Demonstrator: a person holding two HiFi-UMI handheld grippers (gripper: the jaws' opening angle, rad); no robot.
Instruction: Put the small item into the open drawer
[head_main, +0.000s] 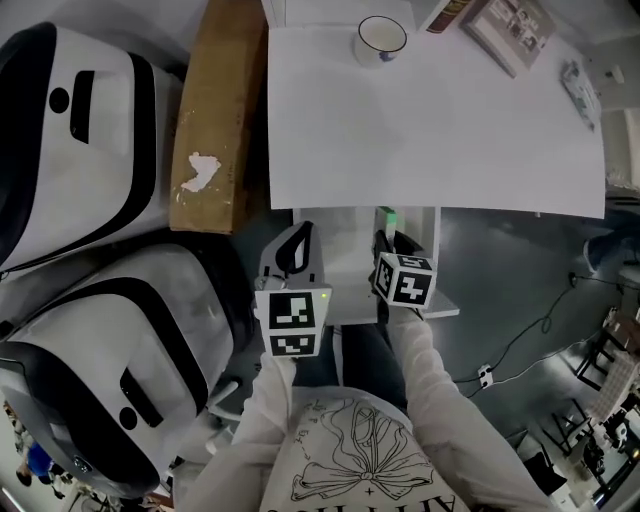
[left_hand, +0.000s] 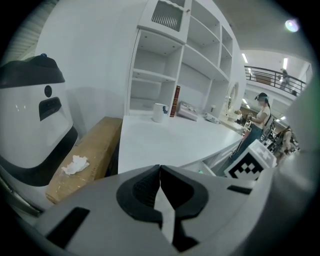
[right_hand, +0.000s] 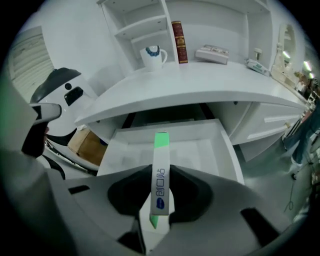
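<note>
The right gripper (right_hand: 159, 171) pinches the slim white-and-green box (right_hand: 160, 186), whose long axis points straight ahead over the open drawer (right_hand: 202, 150) beneath it; the left gripper (left_hand: 160, 172), jaws pressed together and empty, hangs alongside.

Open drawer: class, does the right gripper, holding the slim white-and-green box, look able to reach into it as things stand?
Probably yes. The right gripper, jaws shut on the box, hangs over the drawer, which stands pulled out from under the desk, and nothing shows between them.
</note>
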